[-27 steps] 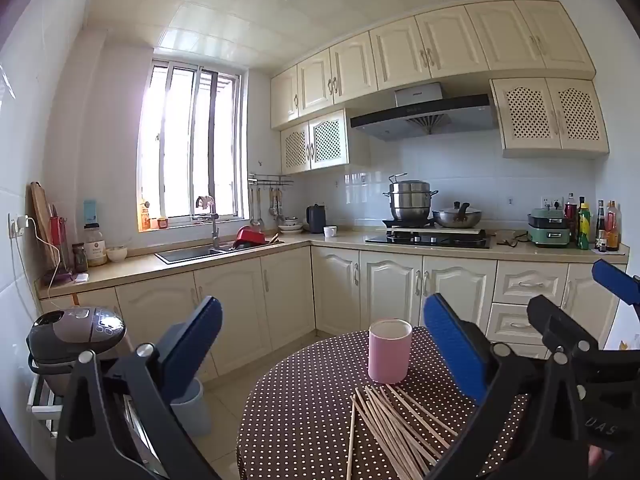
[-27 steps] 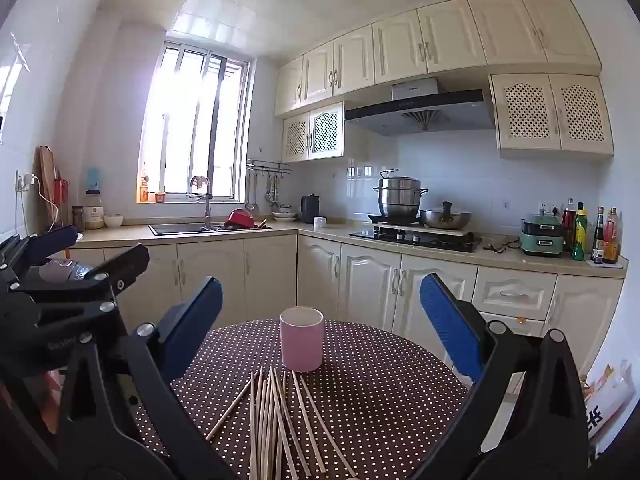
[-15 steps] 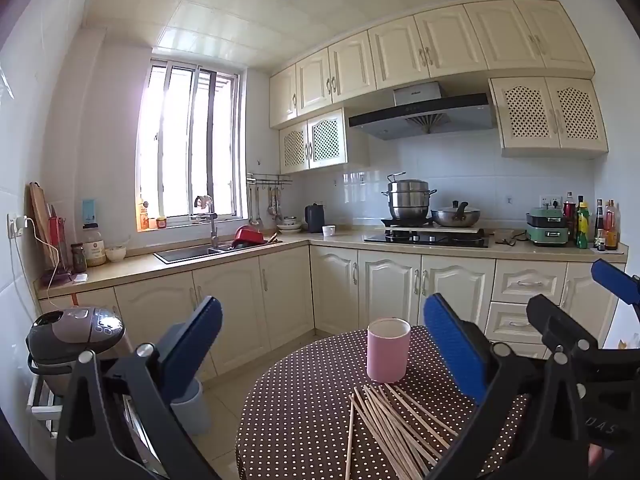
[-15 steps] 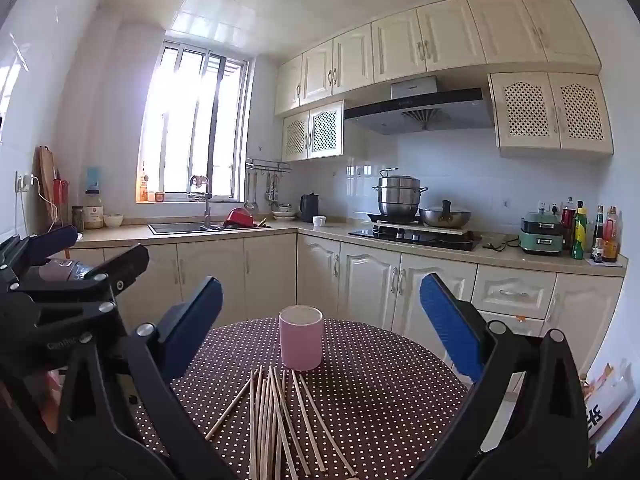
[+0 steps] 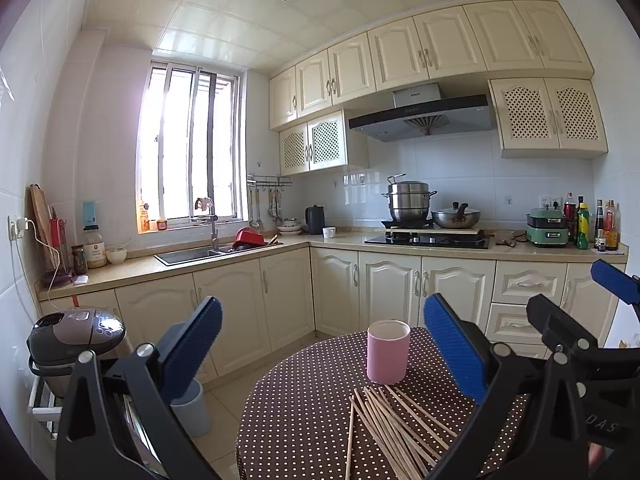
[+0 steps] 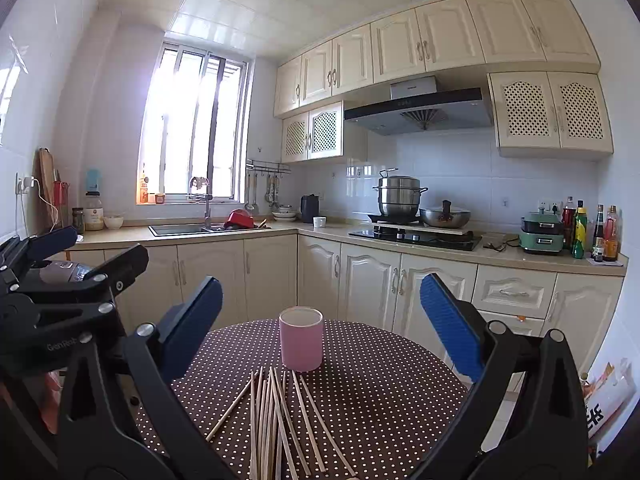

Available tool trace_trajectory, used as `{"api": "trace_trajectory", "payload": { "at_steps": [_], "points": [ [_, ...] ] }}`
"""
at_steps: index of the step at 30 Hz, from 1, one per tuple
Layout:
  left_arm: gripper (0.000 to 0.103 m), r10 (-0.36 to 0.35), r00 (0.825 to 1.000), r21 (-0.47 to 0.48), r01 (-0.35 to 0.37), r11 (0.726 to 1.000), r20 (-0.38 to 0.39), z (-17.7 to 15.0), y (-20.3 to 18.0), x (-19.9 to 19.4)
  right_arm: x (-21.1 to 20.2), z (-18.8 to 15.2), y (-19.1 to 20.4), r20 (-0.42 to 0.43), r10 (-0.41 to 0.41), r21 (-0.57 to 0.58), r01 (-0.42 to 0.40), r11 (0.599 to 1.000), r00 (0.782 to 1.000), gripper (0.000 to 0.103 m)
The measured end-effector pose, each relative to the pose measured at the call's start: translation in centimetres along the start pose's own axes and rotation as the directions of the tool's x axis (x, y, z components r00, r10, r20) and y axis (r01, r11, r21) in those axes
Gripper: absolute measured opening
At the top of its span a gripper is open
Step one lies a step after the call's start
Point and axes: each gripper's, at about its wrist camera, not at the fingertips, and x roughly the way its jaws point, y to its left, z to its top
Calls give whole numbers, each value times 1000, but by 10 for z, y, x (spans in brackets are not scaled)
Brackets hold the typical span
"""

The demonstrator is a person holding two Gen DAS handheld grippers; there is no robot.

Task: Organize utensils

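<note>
Several wooden chopsticks (image 5: 394, 426) (image 6: 276, 420) lie fanned out on a round table (image 5: 304, 412) (image 6: 384, 384) with a brown polka-dot cloth. Just behind them stands an upright pink cup (image 5: 388, 351) (image 6: 301, 338). My left gripper (image 5: 324, 354) hovers open over the table's left side with nothing between its blue pads. My right gripper (image 6: 320, 328) is open too, and the cup and chopsticks show in the gap ahead of it. In the left wrist view the right gripper (image 5: 580, 320) sits at the right edge. The right wrist view has the left gripper (image 6: 72, 264) at the left edge.
Cream kitchen cabinets (image 6: 368, 280) run behind the table, with a sink (image 6: 180, 230), a stove with pots (image 6: 416, 232) and bottles (image 6: 592, 232) on the counter. A rice cooker (image 5: 72, 336) on a rack and a pale blue bin (image 5: 192, 408) stand left of the table.
</note>
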Motion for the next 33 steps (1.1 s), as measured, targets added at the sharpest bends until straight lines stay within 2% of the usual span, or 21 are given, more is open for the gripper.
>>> {"api": "trace_trajectory", "payload": {
  "at_steps": [21,33],
  "points": [
    [99,1,1000,6,-1,1000,-12,3,-7,-4,4,1,0,-12,0,1,0,1000,1000,97],
    [99,0,1000,1,0,1000,-31,-3,-1,14,10,1,-2,-29,-1,3,2,1000,1000,97]
  ]
}}
